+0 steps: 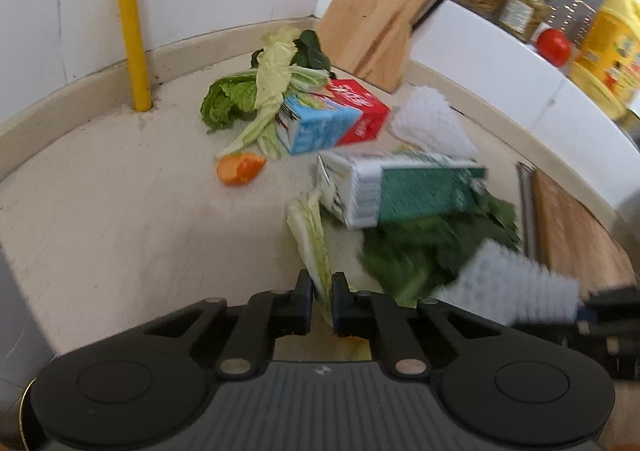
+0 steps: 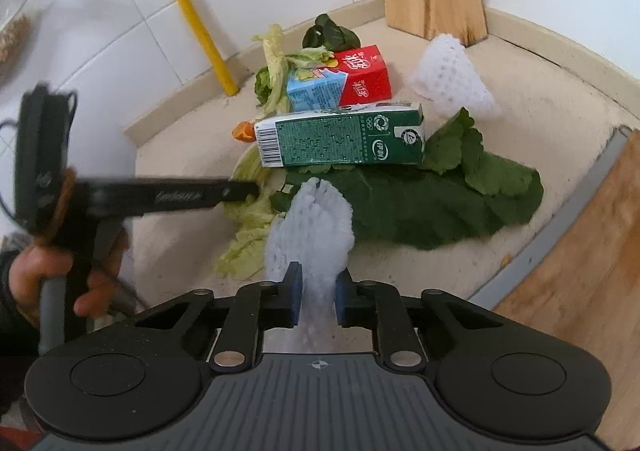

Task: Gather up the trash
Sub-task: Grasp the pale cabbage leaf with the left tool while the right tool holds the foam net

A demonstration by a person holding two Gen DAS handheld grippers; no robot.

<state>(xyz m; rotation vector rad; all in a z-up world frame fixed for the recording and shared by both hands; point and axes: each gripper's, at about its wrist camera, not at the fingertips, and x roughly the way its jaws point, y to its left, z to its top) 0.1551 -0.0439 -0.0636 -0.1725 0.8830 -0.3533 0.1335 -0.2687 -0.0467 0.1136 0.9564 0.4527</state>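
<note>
Left gripper [image 1: 322, 293] jaws pinch a cabbage leaf [image 1: 310, 227]; right gripper [image 2: 318, 293] jaws pinch foam netting [image 2: 310, 227] (green carton [image 2: 340, 137] just beyond).

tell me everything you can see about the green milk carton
The green milk carton is a long rectangular paper box lying on its side on the beige countertop. Its dark green face carries small print and round logos; one end is white with a barcode, the other has an opened flap. It rests partly on a large dark green leaf, just in front of the blue carton and red carton.
</note>
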